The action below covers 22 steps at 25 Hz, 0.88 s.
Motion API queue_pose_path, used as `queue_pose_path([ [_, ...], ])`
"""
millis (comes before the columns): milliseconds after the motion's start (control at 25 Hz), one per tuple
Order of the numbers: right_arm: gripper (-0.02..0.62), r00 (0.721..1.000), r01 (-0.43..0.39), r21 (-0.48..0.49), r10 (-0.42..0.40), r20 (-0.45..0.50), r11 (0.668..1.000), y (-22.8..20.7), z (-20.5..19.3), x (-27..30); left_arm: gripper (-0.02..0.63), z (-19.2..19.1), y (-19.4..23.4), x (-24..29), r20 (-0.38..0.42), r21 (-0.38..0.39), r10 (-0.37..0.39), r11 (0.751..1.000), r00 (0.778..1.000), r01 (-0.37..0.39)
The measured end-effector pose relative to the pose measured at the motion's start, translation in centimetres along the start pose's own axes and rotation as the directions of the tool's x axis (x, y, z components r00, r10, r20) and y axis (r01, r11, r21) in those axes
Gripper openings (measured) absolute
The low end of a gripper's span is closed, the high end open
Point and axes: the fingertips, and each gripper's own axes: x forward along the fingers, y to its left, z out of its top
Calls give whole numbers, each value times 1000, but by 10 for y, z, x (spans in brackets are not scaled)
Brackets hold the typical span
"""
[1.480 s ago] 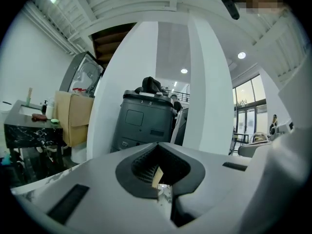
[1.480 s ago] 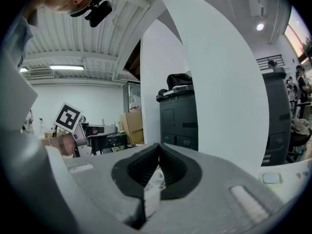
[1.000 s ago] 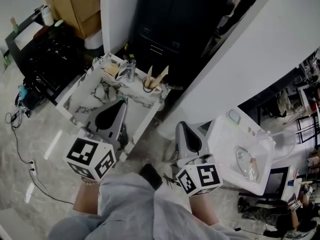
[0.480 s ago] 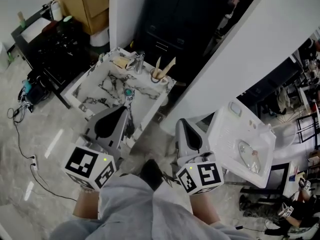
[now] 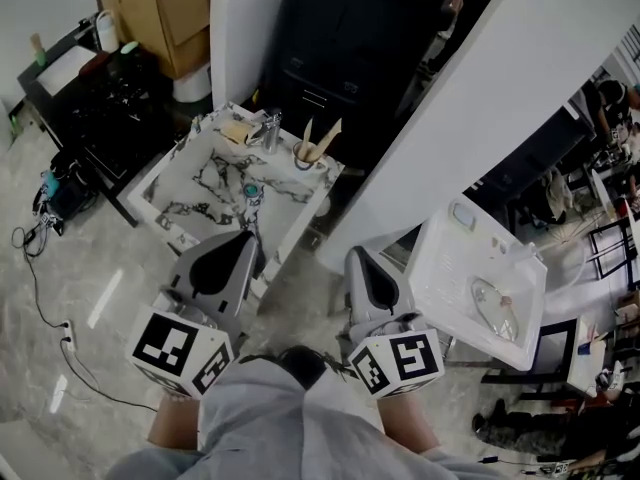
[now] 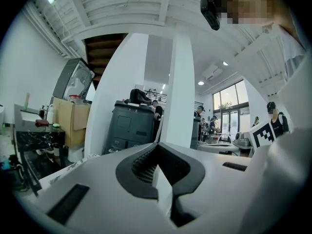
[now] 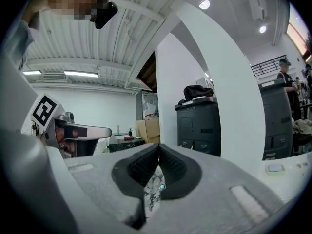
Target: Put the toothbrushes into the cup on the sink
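Note:
A marble-patterned sink [image 5: 190, 183] stands ahead of me on the floor. At its back right corner a cup [image 5: 303, 155] holds two pale toothbrushes [image 5: 326, 139] that lean outward. My left gripper [image 5: 245, 240] hangs just short of the sink's near edge, jaws shut and empty. My right gripper [image 5: 360, 256] hovers to the right of the sink over the floor, also shut with nothing in it. In the left gripper view the left gripper [image 6: 156, 155] shows its pads meeting. In the right gripper view a sliver of marble shows below the right gripper [image 7: 158, 152].
A faucet [image 5: 265, 128] stands at the sink's back rim, left of the cup. A white basin [image 5: 480, 288] lies at the right. A black cabinet [image 5: 340, 48] and a white wall [image 5: 500, 98] stand behind. A cardboard box [image 5: 165, 13] and a black table [image 5: 100, 108] are at the left.
The left gripper overlapped the sink's near edge before; now it sits just below that edge. Both grippers have stayed shut and empty.

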Motion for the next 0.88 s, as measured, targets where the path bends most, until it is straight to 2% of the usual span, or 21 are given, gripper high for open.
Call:
queue_pose_path([
  [400, -2, 1000, -22, 3, 22, 9, 1000, -15, 10, 4, 5, 4, -14, 15, -8, -6, -10, 1000, 1000, 10],
  [880, -2, 993, -113, -19, 114, 34, 993, -22, 23, 9, 5, 11, -30, 22, 9, -4, 28, 1000, 1000, -28],
])
